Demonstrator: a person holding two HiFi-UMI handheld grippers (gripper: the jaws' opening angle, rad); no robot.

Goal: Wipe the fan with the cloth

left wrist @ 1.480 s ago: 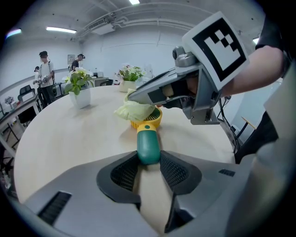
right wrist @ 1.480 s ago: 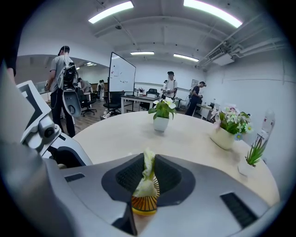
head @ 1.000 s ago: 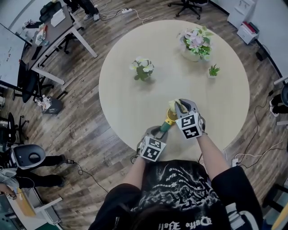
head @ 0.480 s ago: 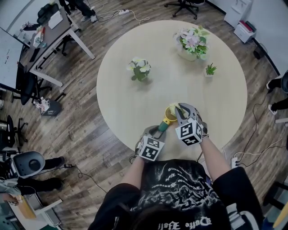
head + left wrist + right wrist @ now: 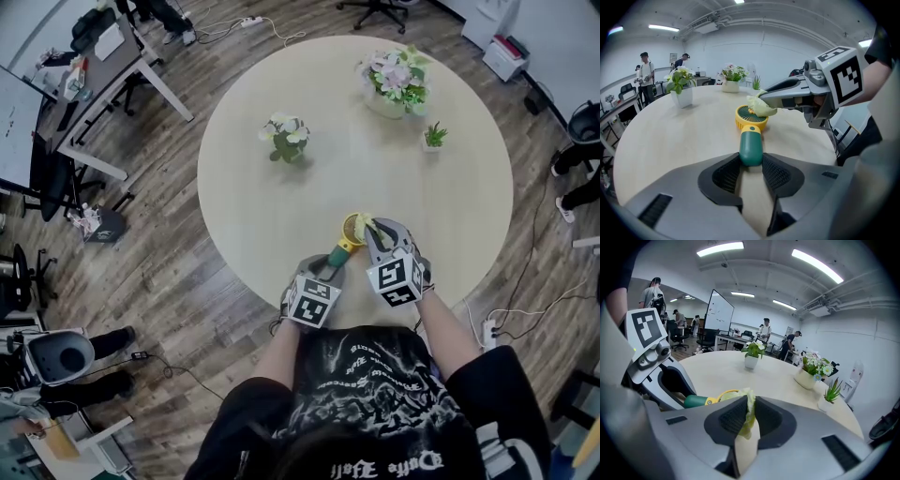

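At the near edge of the round beige table (image 5: pixel 272 206), the head view shows a small hand-held fan (image 5: pixel 349 240) with a round yellow head and a dark green handle. Its head points away from the person. The left gripper (image 5: pixel 333 267) meets the fan at the handle end. The right gripper (image 5: pixel 372 228) reaches the head from the right, with a crumpled pale yellow-green cloth (image 5: pixel 363 223) at its tips. Farther across the table, well apart from the fan, stand a white-potted plant with pale flowers (image 5: pixel 286 141), a larger pink-and-white flower arrangement (image 5: pixel 394 80) and a tiny spiky green plant (image 5: pixel 433 138).

In the left gripper view, the jaws stand partly closed, both ribbed pads pressed on the green handle (image 5: pixel 751 147). The yellow head lies grille-up just beyond, and the cloth (image 5: pixel 761 106) rests on its far right rim.

In the right gripper view, the jaws are drawn narrow, pinching a fold of the cloth (image 5: pixel 749 414) between the pads. The fan's yellow rim (image 5: pixel 723 394) shows just beside it on the left.
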